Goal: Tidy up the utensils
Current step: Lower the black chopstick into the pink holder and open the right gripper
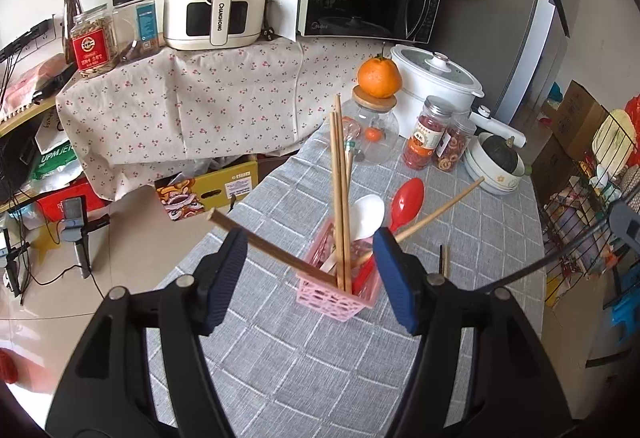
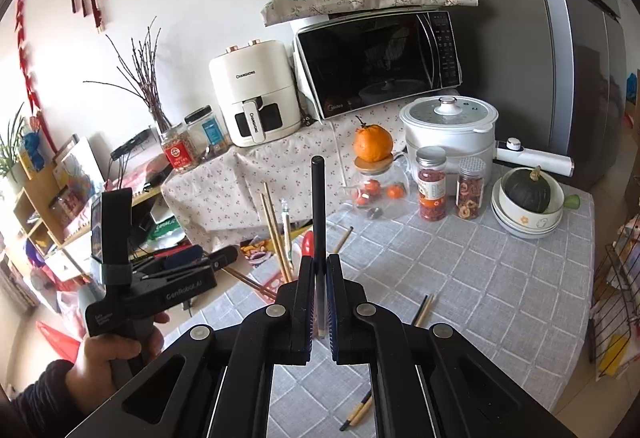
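Mostly done, by the look of it: pink basket (image 1: pixel 339 298) at lower centre of the left view, already stocked with wooden chopsticks (image 1: pixel 339 198), white spoon (image 1: pixel 366 216), red spoon (image 1: pixel 406 202). Left gripper (image 1: pixel 310 278) spread wide around the basket, holding nothing. Right gripper (image 2: pixel 319 294) clamped on a dark chopstick (image 2: pixel 318 214), upright at frame centre. Only in the right view: stray chopsticks (image 2: pixel 424 308) on the grey tablecloth (image 2: pixel 460 278), lower right.

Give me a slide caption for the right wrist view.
Right claw shut on a dark chopstick held upright above the grey checked tablecloth, loose chopsticks still lying nearby.
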